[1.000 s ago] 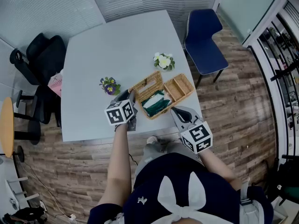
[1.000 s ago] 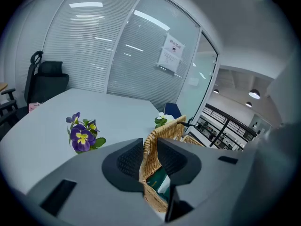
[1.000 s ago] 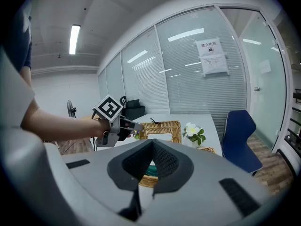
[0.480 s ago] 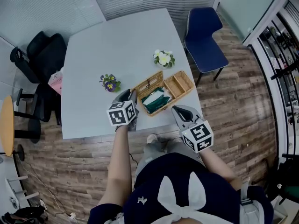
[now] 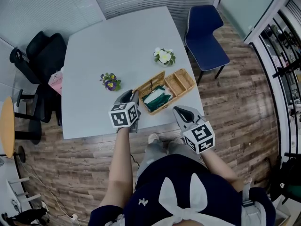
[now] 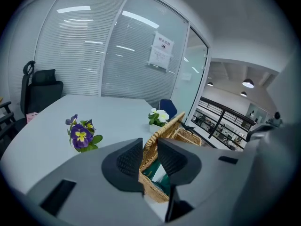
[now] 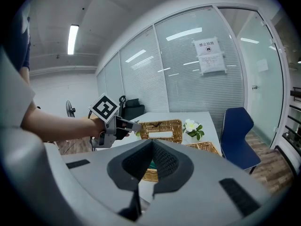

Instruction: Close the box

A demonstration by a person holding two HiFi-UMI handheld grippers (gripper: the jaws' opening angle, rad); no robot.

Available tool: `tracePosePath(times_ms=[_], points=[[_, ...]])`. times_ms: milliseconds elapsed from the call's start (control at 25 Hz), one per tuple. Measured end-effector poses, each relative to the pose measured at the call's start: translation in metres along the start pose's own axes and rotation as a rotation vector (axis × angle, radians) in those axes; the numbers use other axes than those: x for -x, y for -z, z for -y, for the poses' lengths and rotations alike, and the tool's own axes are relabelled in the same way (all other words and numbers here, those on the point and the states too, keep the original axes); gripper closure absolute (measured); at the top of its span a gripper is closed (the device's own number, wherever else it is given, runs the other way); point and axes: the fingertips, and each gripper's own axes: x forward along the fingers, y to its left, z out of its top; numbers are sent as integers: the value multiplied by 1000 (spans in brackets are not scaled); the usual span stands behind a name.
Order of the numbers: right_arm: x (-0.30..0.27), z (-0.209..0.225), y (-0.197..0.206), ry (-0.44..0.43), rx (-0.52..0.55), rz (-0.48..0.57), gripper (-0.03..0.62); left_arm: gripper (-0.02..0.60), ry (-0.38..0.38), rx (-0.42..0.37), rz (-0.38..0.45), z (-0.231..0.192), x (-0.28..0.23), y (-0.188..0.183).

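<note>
Table (image 5: 117,36) far and left is bare; purple flowers (image 5: 110,81) just left of the raised lid (image 5: 150,83), white flowers (image 5: 164,56) beyond the box (image 5: 181,82), blue chair (image 5: 204,32) far right

A pale grey bench (image 5: 117,46) stood on a floor (image 5: 235,112) of wood planks; a blue chair (image 5: 207,51) sat by its far right corner and a black office chair (image 5: 42,55) at its left side; a round wooden table (image 5: 6,126) showed at the left edge; glass walls (image 6: 75,60) with lowered blinds closed the room, one pane bearing a paper notice (image 6: 160,51); a strip light (image 7: 74,39) glowed overhead.
</note>
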Motion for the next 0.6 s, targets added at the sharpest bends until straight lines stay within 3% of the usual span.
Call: tracePosePath(times_ms=[600], points=[[8,-8,8,0,-8,-9,589,476,-10,-53,-9,11,7,12]])
